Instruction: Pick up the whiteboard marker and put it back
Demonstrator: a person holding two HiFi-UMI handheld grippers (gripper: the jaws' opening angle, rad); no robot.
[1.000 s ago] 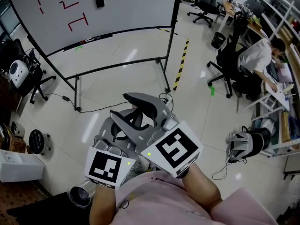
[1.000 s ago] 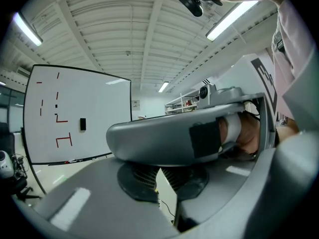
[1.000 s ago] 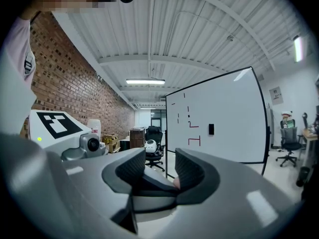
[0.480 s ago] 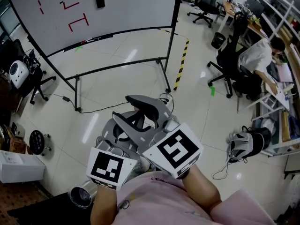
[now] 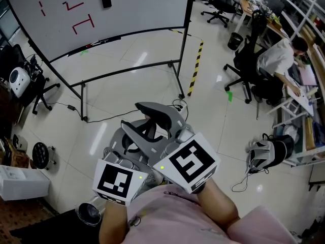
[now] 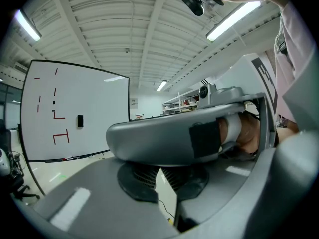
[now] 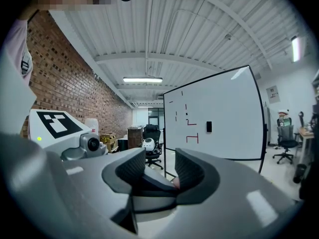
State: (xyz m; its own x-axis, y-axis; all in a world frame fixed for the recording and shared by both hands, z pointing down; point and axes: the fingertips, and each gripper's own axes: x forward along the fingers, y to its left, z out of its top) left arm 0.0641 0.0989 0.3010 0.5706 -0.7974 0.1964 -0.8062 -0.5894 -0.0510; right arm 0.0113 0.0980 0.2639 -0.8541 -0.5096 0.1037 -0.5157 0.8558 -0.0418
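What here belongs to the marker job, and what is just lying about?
Job: whiteboard, its tray, left gripper, right gripper; no marker clearly visible.
Lying about: office chairs, black bin, seated person, striped floor tape.

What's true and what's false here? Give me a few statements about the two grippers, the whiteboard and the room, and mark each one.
1. The left gripper has its jaws closed together with nothing in them. True.
2. The right gripper is clamped on a marker. False: its jaws stand apart and hold no marker.
3. The whiteboard has red lines drawn on it. True.
4. The whiteboard lies flat on the floor. False: it stands upright on a black frame.
5. A person sits at a desk on the right side of the room. True.
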